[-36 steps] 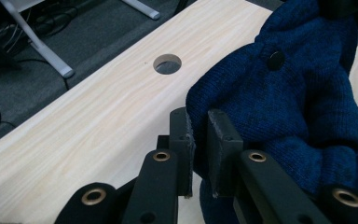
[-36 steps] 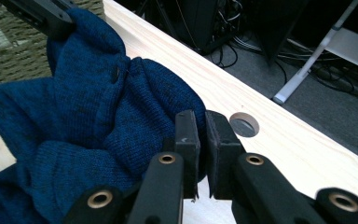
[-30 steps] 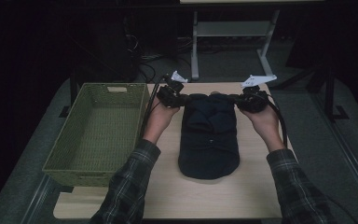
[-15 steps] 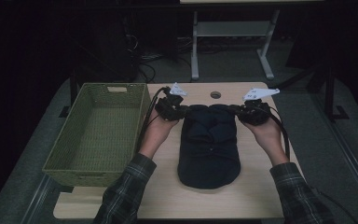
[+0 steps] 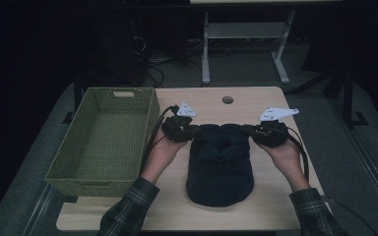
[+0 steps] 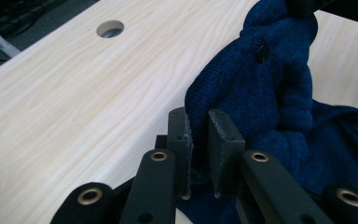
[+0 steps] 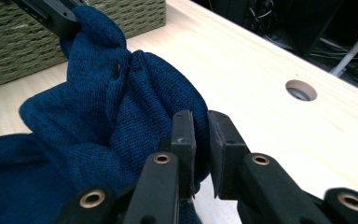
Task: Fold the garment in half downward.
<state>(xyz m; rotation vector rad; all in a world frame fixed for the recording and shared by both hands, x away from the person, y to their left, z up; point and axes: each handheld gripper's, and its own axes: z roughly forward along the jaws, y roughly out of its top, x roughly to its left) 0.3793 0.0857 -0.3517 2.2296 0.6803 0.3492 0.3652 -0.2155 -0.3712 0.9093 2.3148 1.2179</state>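
Dark blue knitted garment [image 5: 220, 164] is lying folded lengthwise on the pale wooden surface [image 5: 270, 206], occupying the middle of it, long axis running 12 to 6 o'clock in the high view. Its far edge is being lifted and bunched between the two tongs.

Left tongs [image 5: 193, 131] are sitting at the garment's 11 o'clock corner, held by the person's left hand [image 5: 163, 153]. In the left gripper view the left tongs [image 6: 199, 149] are pinching a fold of the knit, which is standing up between the black jaws; a narrow gap between the pads is taken up by fabric. From there the cloth is rising toward 1 o'clock, where the other gripper's jaw is clamping it.

Right tongs [image 5: 250, 131] are sitting at the garment's 1 o'clock corner, held by the right hand [image 5: 286, 156]. In the right gripper view the right tongs [image 7: 200, 149] are nearly pressed together, gripping the edge of a rounded bulge of knit at their 10 o'clock side. The garment [image 7: 98, 126] is bunching away toward 10 o'clock.

A small hole in the knit [image 6: 261, 49] is showing on the raised ridge between both tongs.

Woven olive basket [image 5: 59, 169] is standing at 9 o'clock of the garment, just beside the left hand, apart from the cloth. A round hole in the surface [image 5: 227, 100] is lying at 12 o'clock beyond the garment. Plaid sleeves [image 5: 128, 211] are entering from 6 o'clock.
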